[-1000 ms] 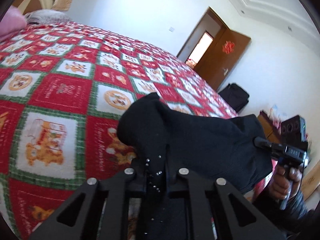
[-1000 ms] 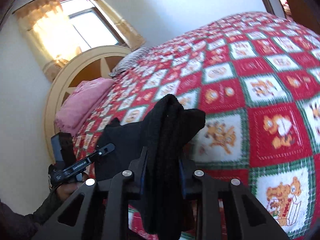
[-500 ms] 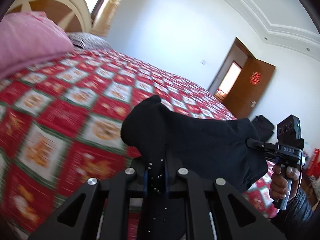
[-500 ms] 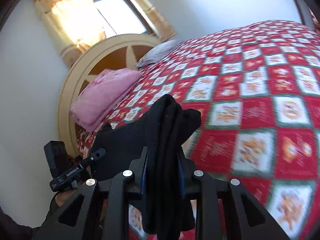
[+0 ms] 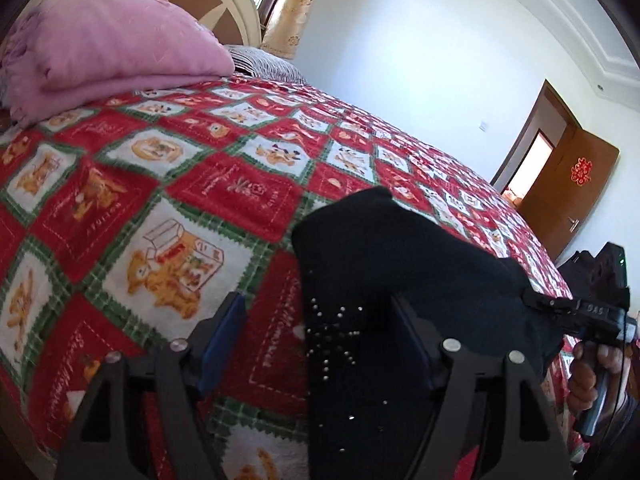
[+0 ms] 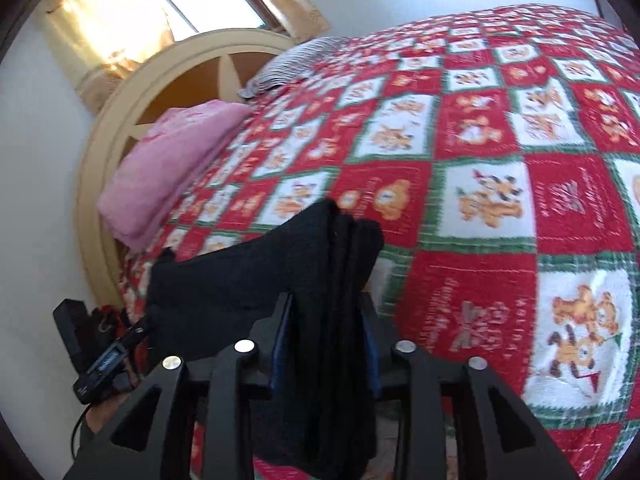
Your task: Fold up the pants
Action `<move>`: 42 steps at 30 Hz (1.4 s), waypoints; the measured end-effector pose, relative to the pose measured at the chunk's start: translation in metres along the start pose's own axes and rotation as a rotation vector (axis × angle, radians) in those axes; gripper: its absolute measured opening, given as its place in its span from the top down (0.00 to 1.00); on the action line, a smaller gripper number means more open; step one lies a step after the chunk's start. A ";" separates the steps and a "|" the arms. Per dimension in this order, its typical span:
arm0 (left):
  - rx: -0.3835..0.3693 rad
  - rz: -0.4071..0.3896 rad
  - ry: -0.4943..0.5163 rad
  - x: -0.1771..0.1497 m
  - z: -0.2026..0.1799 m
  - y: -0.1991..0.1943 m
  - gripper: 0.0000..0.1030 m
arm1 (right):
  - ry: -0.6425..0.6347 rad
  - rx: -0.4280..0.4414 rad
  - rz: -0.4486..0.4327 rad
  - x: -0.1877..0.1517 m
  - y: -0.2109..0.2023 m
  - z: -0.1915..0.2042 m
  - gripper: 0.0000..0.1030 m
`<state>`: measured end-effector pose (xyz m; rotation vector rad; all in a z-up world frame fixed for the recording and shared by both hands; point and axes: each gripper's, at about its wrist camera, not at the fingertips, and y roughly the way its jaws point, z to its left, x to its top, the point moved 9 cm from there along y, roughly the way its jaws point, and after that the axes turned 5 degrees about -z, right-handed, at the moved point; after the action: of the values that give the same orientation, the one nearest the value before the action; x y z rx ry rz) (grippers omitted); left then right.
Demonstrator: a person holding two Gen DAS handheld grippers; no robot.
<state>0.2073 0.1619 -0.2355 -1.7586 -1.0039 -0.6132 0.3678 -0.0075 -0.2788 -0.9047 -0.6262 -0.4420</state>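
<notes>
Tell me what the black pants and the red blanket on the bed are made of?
The black pants look like a soft, matte knit or fleece: no shine, thick limp folds, with tiny shiny studs in the left wrist view. The red blanket looks like fuzzy plush fleece, since its printed squares have blurry, fluffy edges. The exact fibre can't be told.

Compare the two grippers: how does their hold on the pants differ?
The left gripper has fingers spread wide, with the black pants against only one; the right gripper has fingers closed on the bunched cloth. Both hang above the red blanket.
</notes>
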 end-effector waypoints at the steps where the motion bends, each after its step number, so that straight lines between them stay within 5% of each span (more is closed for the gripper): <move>1: 0.010 -0.004 0.011 0.000 0.000 0.000 0.25 | -0.001 -0.010 -0.003 0.001 0.001 -0.003 0.63; 9: 0.076 -0.020 0.079 0.000 -0.004 -0.006 0.19 | 0.044 -0.031 -0.045 -0.003 -0.002 -0.022 0.42; 24: 0.179 -0.088 0.229 0.015 -0.030 -0.045 0.18 | 0.123 -0.131 -0.176 -0.001 -0.071 -0.046 0.40; 33: 0.151 -0.133 0.259 0.026 -0.071 -0.079 0.11 | 0.058 -0.164 -0.271 -0.020 -0.144 -0.008 0.35; 42: 0.104 -0.189 0.287 0.037 -0.103 -0.103 0.04 | -0.148 -0.164 -0.347 -0.020 -0.180 0.060 0.33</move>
<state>0.1434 0.0987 -0.1151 -1.4456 -0.9864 -0.8891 0.2269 -0.0542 -0.1594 -0.9935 -0.8984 -0.7508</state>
